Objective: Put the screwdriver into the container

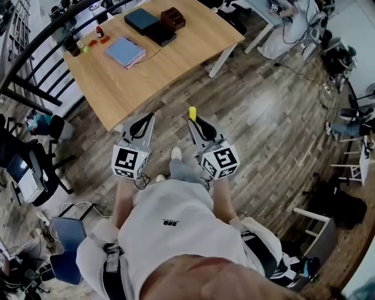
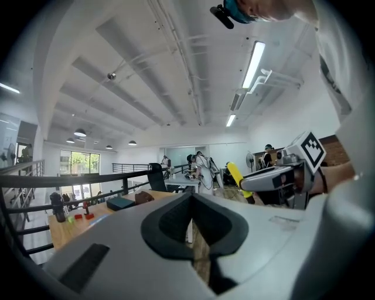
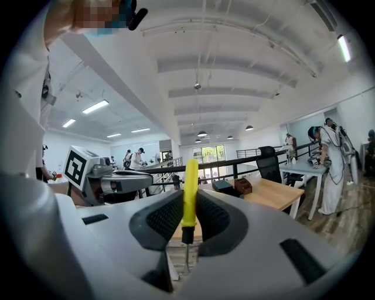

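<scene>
My right gripper [image 1: 198, 122] is shut on a yellow-handled screwdriver [image 1: 192, 112], whose handle sticks out past the fingertips. In the right gripper view the screwdriver [image 3: 190, 190] stands upright between the black pads, metal shaft pointing down. My left gripper [image 1: 142, 120] hangs beside it, shut and holding nothing. Its pads meet at the tips [image 2: 192, 196]. Both grippers hover over the wooden floor, short of the wooden table [image 1: 176, 58]. A brown open container [image 1: 173, 17] stands at the table's far end, also seen as the brown container [image 3: 242, 186] in the right gripper view.
On the table lie a dark blue box [image 1: 140, 19], a black flat case [image 1: 161, 34], a blue notebook [image 1: 125, 51], a black bottle [image 1: 72, 45] and small red and green items [image 1: 94, 42]. A black railing [image 1: 35, 41] runs behind it. An office chair [image 1: 35, 170] stands left.
</scene>
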Motion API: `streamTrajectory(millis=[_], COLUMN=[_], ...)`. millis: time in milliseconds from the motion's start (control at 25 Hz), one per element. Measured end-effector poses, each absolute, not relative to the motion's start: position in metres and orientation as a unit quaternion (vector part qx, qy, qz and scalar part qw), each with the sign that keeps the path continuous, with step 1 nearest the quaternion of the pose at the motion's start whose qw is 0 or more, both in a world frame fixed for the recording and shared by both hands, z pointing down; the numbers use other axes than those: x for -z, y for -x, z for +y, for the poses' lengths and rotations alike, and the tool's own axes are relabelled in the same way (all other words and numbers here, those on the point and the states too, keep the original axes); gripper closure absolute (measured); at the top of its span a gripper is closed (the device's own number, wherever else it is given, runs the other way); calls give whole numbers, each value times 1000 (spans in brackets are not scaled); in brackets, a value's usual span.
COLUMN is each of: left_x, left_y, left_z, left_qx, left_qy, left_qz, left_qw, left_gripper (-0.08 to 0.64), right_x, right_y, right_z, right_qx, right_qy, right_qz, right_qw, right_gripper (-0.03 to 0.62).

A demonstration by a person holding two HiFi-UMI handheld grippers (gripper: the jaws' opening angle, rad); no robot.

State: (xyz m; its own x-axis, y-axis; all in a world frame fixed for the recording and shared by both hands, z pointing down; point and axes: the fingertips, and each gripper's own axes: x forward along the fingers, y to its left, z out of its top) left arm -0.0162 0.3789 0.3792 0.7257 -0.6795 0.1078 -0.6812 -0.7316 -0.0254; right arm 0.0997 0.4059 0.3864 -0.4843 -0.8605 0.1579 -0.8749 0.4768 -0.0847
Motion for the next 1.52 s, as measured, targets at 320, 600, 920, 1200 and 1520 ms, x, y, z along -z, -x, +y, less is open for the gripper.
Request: streamTrajectory(millis=[320,600,920,1200,1520], left_x=[-369,-367,-361,-361,-364], left_y=[-18,-43,-67,-69,-63], left_z=[317,281,247,219,183], left_qx=[-52,-63,-61,-65,-62], left_qy=[-920,-910,-907,-904,-903], left_qz=[-388,-409,-416,-422,-424], left_qw=[3,9,0,-5,-2], left_gripper=[557,557,556,557,555], right_x=[-381,-378,-378,-379,-379], right_y=[-133,-156,-174,-174,-167], right_z=[340,294,255,224,189], right_qx=[-76,-78,-78,-76,-73], right_qy=[-483,-460,-445,-436,-435], right_qz=[-871,-883,-891,-896,-896], right_qw=[48,44,46,46,46], right_gripper=[532,532,532,532,532])
